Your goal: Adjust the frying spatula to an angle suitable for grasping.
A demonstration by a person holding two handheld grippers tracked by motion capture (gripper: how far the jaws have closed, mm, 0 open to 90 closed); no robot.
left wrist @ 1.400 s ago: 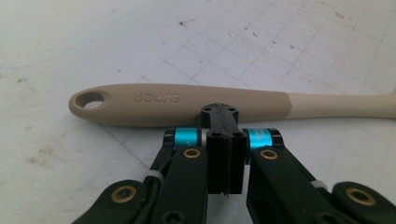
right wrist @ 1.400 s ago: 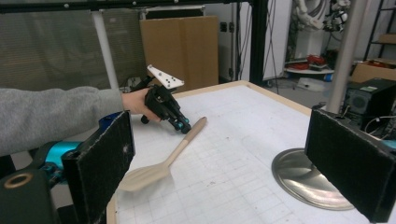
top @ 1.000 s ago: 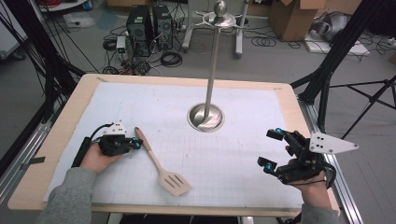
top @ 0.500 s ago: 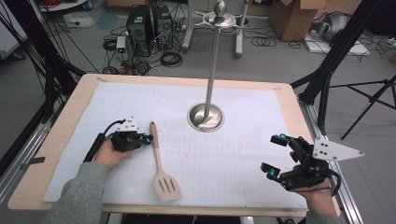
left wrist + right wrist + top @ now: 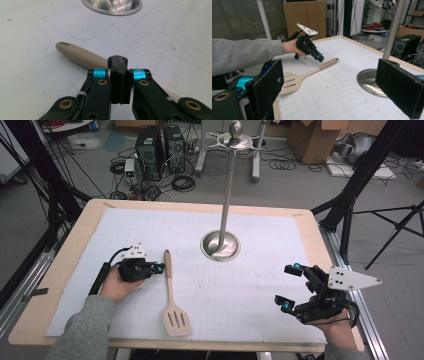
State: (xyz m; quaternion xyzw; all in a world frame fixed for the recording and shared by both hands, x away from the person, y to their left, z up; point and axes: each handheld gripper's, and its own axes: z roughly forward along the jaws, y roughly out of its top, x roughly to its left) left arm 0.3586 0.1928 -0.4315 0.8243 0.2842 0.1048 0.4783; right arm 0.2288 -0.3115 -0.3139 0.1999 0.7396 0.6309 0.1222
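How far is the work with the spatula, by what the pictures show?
Nothing looks finished: the spatula lies flat on the white mat, beside the metal stand. In hand: the left gripper, jaws shut, sits just beside its handle, gripping nothing. The right gripper waits open. Grasping and lifting remain.

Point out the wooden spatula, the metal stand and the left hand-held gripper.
wooden spatula (image 5: 169,279): high view, middle of its handle.
metal stand (image 5: 220,245): high view, on its round base.
left hand-held gripper (image 5: 161,267): high view, at its shut jaw tips beside the handle.
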